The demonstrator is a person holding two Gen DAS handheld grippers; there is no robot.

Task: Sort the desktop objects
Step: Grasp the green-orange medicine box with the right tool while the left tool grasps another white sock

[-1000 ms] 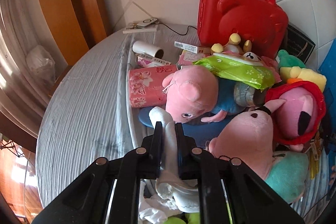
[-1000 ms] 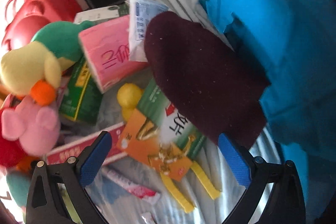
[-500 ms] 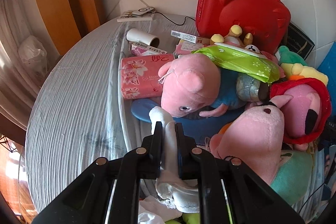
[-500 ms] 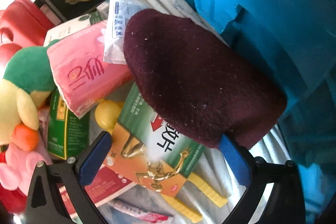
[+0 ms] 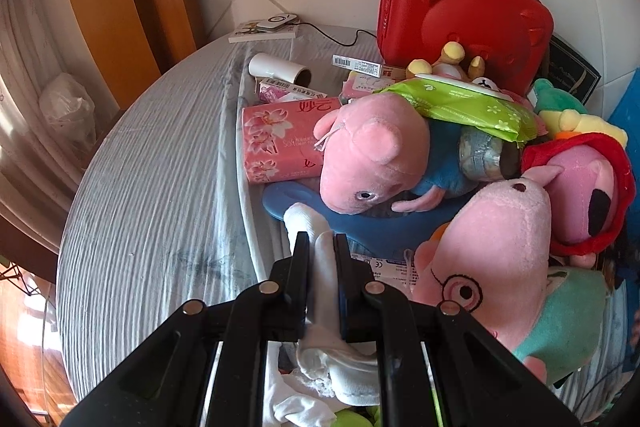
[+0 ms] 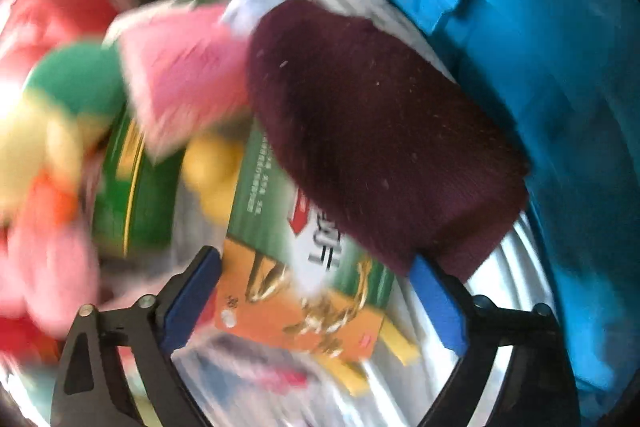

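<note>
White sock [image 5: 320,263]: pinched tight in left gripper [image 5: 320,255], above the plush pile. Maroon knit piece [image 6: 380,131] beside the blue crate [image 6: 560,67]; right gripper [image 6: 316,291] closing round its lower edge, pads not yet pressing. Pick-up step; next needs firm closure, then lift.

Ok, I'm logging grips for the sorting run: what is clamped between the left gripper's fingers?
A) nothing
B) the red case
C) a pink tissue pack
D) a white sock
D: the left gripper is shut on a white sock, whose toe pokes out past the fingertips.

Striped table cloth [image 5: 152,195], tissue pack [image 5: 276,139], perhaps slipper [image 5: 380,231]
</note>
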